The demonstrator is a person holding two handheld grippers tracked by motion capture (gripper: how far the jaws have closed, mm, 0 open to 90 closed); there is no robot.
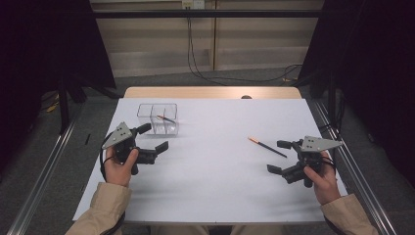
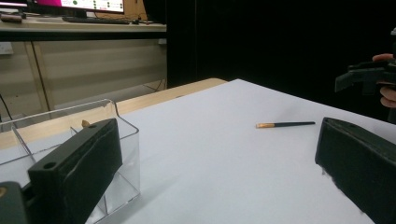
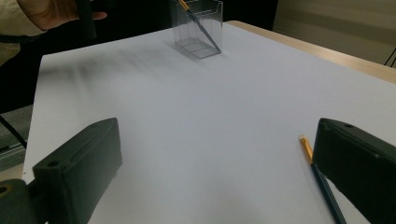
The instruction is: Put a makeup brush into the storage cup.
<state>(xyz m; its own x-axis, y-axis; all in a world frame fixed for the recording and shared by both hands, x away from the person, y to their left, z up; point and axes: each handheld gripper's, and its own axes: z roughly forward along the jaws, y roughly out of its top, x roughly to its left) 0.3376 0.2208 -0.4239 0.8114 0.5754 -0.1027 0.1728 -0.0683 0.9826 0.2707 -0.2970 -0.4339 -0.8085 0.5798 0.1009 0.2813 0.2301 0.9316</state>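
white table (image 1: 210, 186), black cables (image 1: 195, 63), monitor (image 2: 74, 4)

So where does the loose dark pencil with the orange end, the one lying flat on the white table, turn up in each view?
High view: the loose dark pencil with the orange end lies right of centre, just left of the right gripper.
Left gripper view: right of centre, mid-height.
Right gripper view: lower right, beside the right-hand jaw.
Shared landmark: the clear plastic divided box, holding a second pencil.

Box (image 1: 158, 118) w/ one pencil (image 1: 166, 119) in it sits far left; 2nd pencil (image 1: 266, 147) lies right, on table (image 1: 210, 186).
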